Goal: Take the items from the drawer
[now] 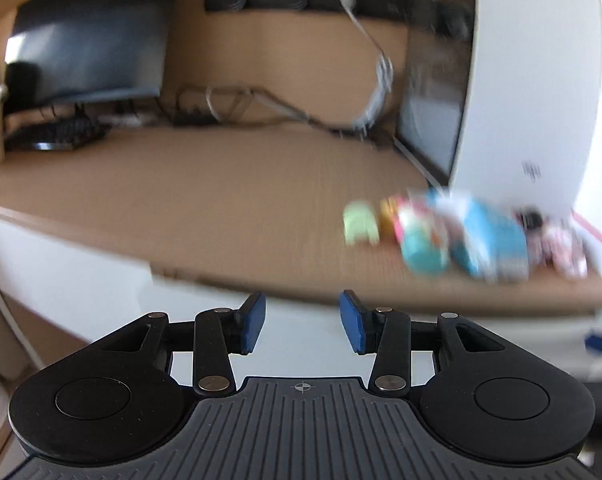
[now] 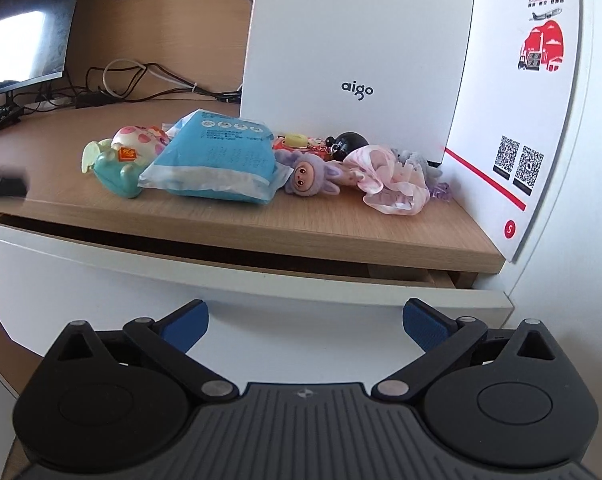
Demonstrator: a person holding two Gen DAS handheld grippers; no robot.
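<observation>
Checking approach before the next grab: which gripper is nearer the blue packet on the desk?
Right, most likely. The right gripper faces the blue packet almost head-on; from the left gripper the packet sits off to its right.

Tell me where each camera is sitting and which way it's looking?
Left wrist: rides the left gripper, facing across the wooden desk toward a monitor; only its open blue fingers show.
Right wrist: rides the right gripper, facing the blue packet, toys and white aigo case; its open fingers show.
Shared: desk, packet, case.
</observation>
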